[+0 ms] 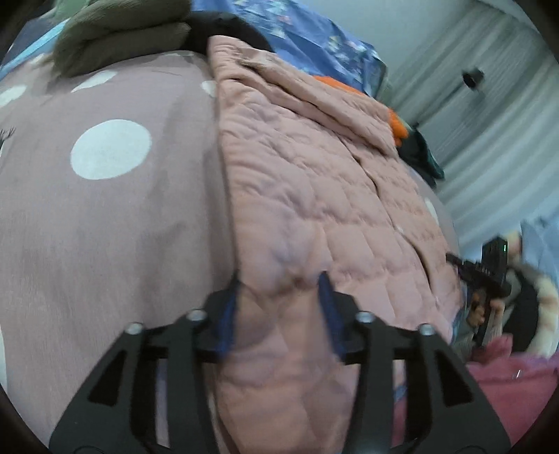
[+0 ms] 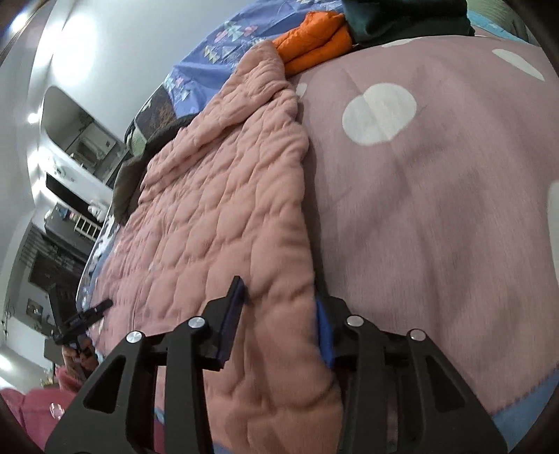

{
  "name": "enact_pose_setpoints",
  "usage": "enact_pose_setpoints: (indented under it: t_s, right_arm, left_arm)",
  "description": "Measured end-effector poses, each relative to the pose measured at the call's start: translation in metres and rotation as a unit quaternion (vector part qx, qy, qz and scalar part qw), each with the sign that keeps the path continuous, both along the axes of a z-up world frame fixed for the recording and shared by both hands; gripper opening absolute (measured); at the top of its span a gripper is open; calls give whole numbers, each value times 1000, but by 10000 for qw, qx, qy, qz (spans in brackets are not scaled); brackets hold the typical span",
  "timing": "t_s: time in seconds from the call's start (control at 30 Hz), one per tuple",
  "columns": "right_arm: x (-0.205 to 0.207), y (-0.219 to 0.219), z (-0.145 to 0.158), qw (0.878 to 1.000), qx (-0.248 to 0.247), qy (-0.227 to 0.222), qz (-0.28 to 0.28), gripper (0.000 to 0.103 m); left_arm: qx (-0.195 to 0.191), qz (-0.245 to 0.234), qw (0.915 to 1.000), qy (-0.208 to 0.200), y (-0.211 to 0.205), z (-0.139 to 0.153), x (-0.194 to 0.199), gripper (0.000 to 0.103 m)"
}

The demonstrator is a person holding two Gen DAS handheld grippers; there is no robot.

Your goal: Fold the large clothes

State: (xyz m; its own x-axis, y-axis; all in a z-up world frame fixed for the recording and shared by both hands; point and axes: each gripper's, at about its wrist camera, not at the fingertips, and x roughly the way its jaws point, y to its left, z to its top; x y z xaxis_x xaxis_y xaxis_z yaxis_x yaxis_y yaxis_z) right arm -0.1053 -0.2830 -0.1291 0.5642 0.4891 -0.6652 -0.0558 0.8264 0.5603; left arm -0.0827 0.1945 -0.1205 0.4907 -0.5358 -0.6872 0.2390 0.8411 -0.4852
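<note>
While each black gripper sits half-open, left gripper [image 1: 281,291] and right gripper [image 2: 279,300] both straddle the pink quilted jacket's [image 1: 314,181] near hem, pads apparently pinching it.

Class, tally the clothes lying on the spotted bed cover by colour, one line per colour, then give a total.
Pink: 1, the quilted coat
Orange: 1, the folded jacket
Olive green: 1, the folded garment
Dark green or black: 1, a garment beside the orange one
Total: 4
</note>
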Motion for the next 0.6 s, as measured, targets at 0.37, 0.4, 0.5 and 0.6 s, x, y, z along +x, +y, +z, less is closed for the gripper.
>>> enact_pose_setpoints:
  t_s: [0.37,0.4,0.5,0.6]
  right_arm:
    - [-13,-10,61,9835,1500,-1005,-130,9]
    - [-15,-10,75,9807,1555,-1178,-95,9]
    - [-29,-9,108,9756,1500,-1601,-69,9]
    - [-58,-15,135,9686,1577,-1919,-67,9]
  left_arm:
    - [-56,-177,9942,-1062,-9,74,-8,9]
    - [-119,-121,9905,-1366,-7,94,-14,8]
    - [-184,-139,9832,-1812,-8,124,-28,8]
    - [-121,-115,9782,-2071,-7,146,-52,8]
